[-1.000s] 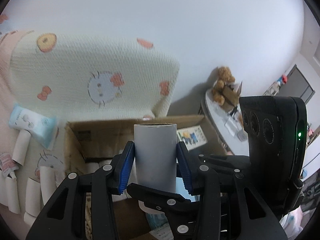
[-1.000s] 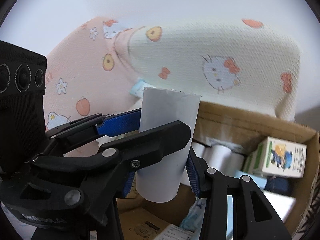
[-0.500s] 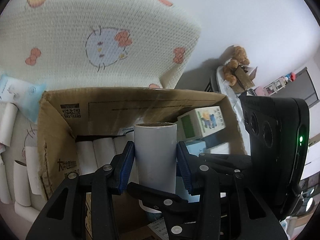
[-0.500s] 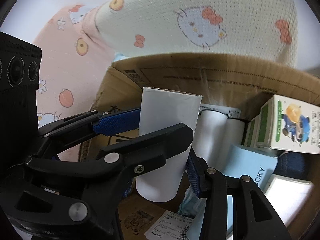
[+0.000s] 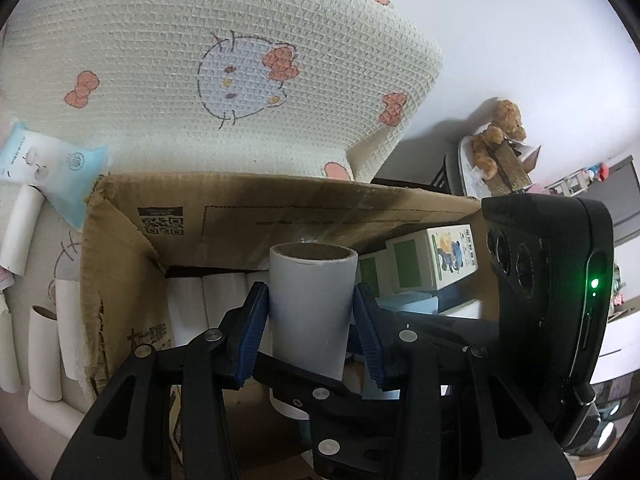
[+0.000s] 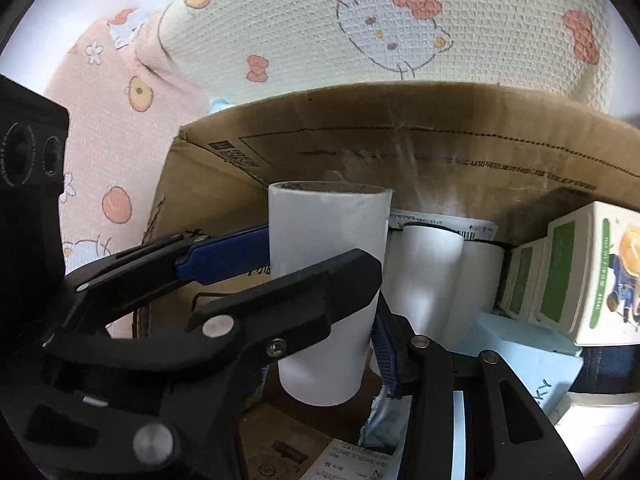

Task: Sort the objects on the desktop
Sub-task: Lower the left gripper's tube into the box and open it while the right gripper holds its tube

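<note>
Where fingers cross, tube (image 6: pixel 326 248) base hidden

Box floor (image 6: pixel 280 432) bare near front; rolls (image 6: pixel 432 276), cartons (image 6: pixel 576 276) crowd back wall.

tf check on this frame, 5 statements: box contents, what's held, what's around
1. The left gripper clamps a white tube between its blue pads. True.
2. The cardboard box is empty. False: it holds white rolls and green-and-white cartons.
3. Loose tubes lie outside the box on the patterned cloth. True.
4. The held tube lies flat on its side. False: it stands upright in the pads, open end up.
5. A teddy bear sits inside the box. False: it is on a white table well behind the box.
</note>
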Demonstrator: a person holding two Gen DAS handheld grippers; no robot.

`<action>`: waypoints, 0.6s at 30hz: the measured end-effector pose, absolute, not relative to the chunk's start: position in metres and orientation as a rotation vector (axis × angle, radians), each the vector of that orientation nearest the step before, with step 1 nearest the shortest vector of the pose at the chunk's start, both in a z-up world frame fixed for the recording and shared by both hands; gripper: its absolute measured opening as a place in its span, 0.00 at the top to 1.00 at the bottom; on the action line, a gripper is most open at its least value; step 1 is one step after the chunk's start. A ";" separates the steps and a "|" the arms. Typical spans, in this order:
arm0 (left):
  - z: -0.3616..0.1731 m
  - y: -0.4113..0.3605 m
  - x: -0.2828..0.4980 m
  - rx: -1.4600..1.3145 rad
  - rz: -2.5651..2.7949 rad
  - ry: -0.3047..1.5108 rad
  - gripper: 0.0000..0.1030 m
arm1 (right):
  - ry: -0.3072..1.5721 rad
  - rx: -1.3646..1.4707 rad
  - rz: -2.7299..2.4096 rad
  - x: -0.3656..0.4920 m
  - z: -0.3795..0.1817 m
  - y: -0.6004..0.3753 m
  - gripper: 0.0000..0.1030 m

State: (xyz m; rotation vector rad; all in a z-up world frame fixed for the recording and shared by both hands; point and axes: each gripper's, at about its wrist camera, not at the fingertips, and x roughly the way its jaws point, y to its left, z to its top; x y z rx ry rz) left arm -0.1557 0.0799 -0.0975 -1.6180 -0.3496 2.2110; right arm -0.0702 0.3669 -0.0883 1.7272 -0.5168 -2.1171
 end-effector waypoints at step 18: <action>-0.073 0.062 -0.146 -1.594 2.254 -0.194 0.90 | -0.470 1.701 -2.088 -0.068 -0.084 0.352 0.61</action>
